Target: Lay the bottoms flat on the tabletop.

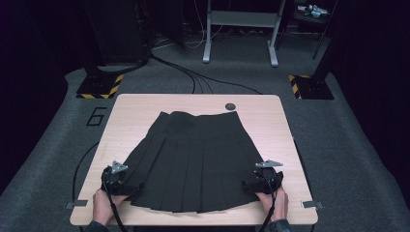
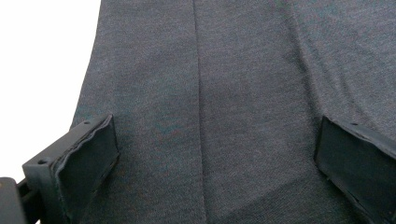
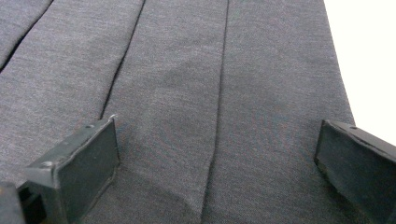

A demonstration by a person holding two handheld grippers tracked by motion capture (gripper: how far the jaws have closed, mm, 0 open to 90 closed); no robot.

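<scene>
While the black pleated skirt (image 1: 191, 159) lies spread flat on the worktop (image 1: 270, 121), both hands sit at its near hem corners, and that is the relation everything hangs on. The left gripper (image 1: 126, 186) is at the skirt's near-left corner, the right gripper (image 1: 249, 184) at its near-right corner, each about equally close to its own side, so neither hand has the edge.

Look along the left gripper's own camera: jaws spread wide, nothing clamped, the dark cloth (image 2: 210, 107) lying straight ahead and under the gap, with a pleat line running away down the middle. Same story on the right: jaws wide apart, gripping nothing, pleated fabric (image 3: 187, 93) directly between and beyond them, its outer edge off to that view's right.

The skirt points away from the person, waistband at the far side near a small dark disc (image 1: 230, 106), flared hem toward the hands. Its waist-to-hem axis runs near to far, pleats fanning out along it. My read: any pinch comes at these two hem corners, cloth dead ahead of both sets of jaws.
</scene>
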